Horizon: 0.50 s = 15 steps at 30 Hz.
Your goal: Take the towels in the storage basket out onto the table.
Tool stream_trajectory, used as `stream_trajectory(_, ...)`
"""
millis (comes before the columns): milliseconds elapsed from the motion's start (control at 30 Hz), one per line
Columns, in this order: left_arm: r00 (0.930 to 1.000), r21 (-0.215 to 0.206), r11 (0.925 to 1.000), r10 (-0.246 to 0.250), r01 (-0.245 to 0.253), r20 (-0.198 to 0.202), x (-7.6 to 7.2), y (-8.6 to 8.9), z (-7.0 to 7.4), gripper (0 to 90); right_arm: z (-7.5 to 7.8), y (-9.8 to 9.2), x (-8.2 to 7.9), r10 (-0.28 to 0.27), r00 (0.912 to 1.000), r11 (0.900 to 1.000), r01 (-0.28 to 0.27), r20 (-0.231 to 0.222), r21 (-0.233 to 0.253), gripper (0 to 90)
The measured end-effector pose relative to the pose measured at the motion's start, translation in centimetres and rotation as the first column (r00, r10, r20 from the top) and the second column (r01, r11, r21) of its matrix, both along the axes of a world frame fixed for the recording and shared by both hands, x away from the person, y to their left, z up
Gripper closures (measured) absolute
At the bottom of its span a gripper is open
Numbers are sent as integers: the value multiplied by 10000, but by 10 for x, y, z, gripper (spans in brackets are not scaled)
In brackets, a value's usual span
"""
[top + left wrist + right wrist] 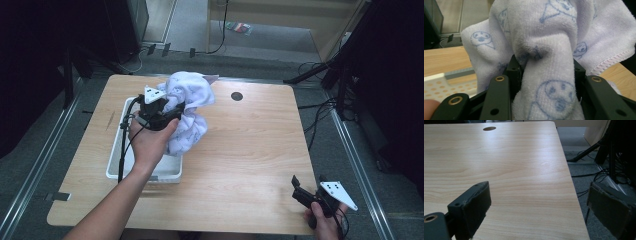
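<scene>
A white towel printed with small blue faces hangs bunched above the white perforated basket at the table's left. My left gripper is shut on the towel, a thick fold pinched between the jaws and draping over them. The towel's lower part hangs over the basket's right edge, near the tabletop. My right gripper rests at the table's front right corner, held by a hand. Its jaws stand wide open with nothing between them, above bare wood.
The wooden table has a round cable hole near its back edge. Its right edge runs close to my right gripper. Cables and stand legs lie on the grey floor beyond.
</scene>
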<state>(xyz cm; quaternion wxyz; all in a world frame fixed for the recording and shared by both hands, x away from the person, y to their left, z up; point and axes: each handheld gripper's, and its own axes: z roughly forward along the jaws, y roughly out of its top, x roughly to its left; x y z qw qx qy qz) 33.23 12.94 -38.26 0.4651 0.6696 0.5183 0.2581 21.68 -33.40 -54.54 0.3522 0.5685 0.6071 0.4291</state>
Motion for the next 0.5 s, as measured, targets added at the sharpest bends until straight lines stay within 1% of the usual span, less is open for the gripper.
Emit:
stream_trajectory(233,9996,138,9995,-297,297,-27,3,-20,1,576,0,0,0,-11,10000,10000,11,-26,12,55)
stream_trajectory(300,9993,132,9993,-361,362,-36,3,-26,1,576,0,0,0,-6,10000,10000,6,-26,25,55)
stream_trajectory(467,9983,280,9979,-580,581,-58,3,-41,-1,575,0,0,0,0,10000,10000,0,-31,15,55)
stream_trajectory(500,9979,248,9976,-641,642,-53,4,-44,-1,575,0,0,0,-2,10000,10000,2,-24,23,55)
